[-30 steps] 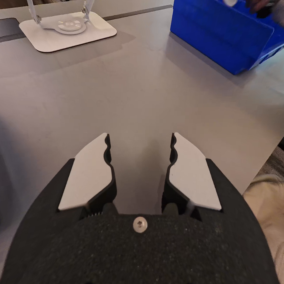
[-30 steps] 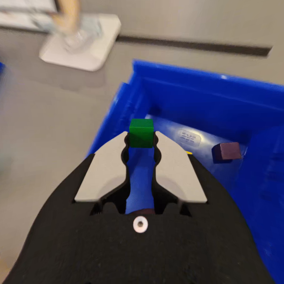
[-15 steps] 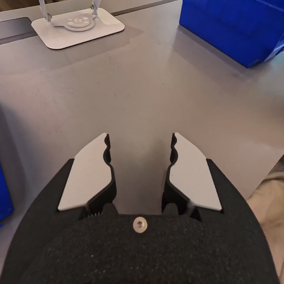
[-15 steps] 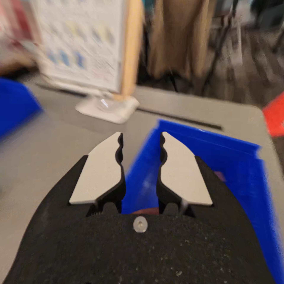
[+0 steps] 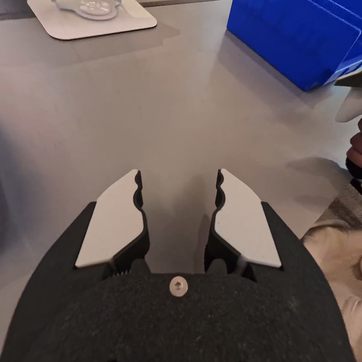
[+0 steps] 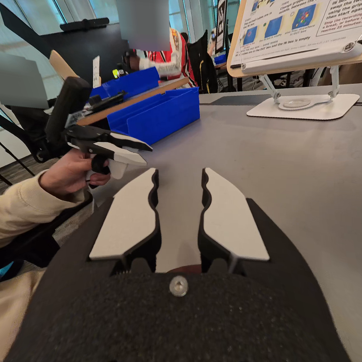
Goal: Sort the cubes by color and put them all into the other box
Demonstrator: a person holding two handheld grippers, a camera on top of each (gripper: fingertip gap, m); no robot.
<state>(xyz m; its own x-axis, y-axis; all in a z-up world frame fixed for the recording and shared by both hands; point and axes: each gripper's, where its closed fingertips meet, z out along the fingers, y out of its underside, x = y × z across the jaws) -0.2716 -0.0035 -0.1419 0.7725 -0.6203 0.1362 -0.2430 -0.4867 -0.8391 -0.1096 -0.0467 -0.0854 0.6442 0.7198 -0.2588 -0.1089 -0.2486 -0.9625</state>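
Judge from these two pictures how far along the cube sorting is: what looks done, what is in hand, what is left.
Done: cannot be judged; no cube shows in either view, and neither blue plastic box shows its inside. In hand: nothing. The left claw and right claw both gape empty above the bare grey table. Left: unclear; the boxes' contents would need checking.

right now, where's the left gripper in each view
Left wrist view: the left gripper fills the bottom centre, open and empty over the table.
Right wrist view: the left gripper is at mid left, held in a hand, seen side-on and pointing right.
Shared landmark: the white stand base, top left in the left wrist view, upper right in the right wrist view.
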